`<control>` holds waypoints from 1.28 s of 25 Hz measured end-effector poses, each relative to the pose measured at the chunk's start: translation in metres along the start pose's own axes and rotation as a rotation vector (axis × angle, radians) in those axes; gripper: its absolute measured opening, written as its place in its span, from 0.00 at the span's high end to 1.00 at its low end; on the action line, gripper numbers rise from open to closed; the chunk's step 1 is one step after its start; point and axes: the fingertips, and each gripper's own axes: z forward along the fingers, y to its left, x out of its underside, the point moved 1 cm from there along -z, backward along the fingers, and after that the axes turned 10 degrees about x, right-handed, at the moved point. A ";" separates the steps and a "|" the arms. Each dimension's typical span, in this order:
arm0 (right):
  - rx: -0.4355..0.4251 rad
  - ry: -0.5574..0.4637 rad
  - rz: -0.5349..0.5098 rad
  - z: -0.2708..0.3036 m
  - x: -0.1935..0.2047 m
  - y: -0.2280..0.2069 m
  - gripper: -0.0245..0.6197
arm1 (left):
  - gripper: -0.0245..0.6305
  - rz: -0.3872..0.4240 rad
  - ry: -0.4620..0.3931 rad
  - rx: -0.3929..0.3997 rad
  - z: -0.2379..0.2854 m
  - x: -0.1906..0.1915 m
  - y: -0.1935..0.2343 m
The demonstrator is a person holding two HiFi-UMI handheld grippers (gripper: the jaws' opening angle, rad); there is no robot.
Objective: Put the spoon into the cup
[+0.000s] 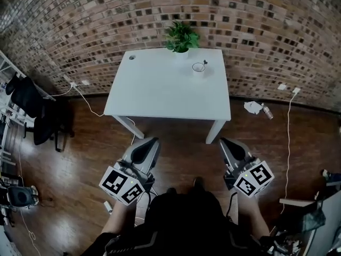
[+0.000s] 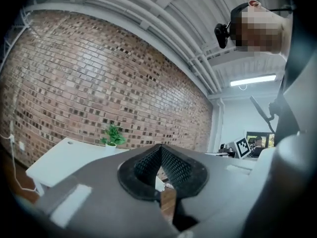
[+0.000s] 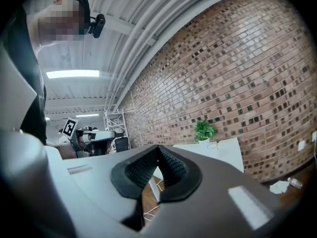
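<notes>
Cup point(image 1: 199, 68) stands near the far right corner of the table point(image 1: 160, 92), beside the plant point(image 1: 181, 35); a small dark speck next to it may be the spoon. Well short of the table, the left gripper point(image 1: 151, 143) and right gripper point(image 1: 225, 143) are held level, jaws closed on nothing.

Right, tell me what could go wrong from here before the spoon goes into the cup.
1. The spoon looks small and sits close beside the cup, so a grab could knock the cup over.
2. Both sit near the table's far edge by the plant; a long reach may brush its leaves.
3. The left tongs and right tongs are shut, well short of the table; the white cable on the floor could catch a foot.
</notes>
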 end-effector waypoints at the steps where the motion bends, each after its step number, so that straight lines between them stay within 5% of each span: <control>1: 0.008 0.006 -0.004 -0.004 0.002 0.010 0.95 | 0.97 0.006 -0.009 0.010 -0.012 -0.001 -0.003; 9: 0.024 0.035 0.009 -0.042 0.030 0.101 0.95 | 0.97 -0.065 0.039 -0.012 -0.105 0.039 0.006; 16: -0.005 -0.009 0.009 -0.119 0.031 0.099 0.95 | 0.97 0.007 0.015 0.020 -0.098 0.039 -0.088; 24: -0.036 -0.024 0.017 -0.233 0.026 0.068 0.95 | 0.97 -0.012 0.029 0.002 -0.086 0.061 -0.214; 32: -0.129 -0.007 0.029 -0.268 0.043 0.105 0.95 | 0.97 -0.024 0.029 -0.065 -0.129 0.073 -0.245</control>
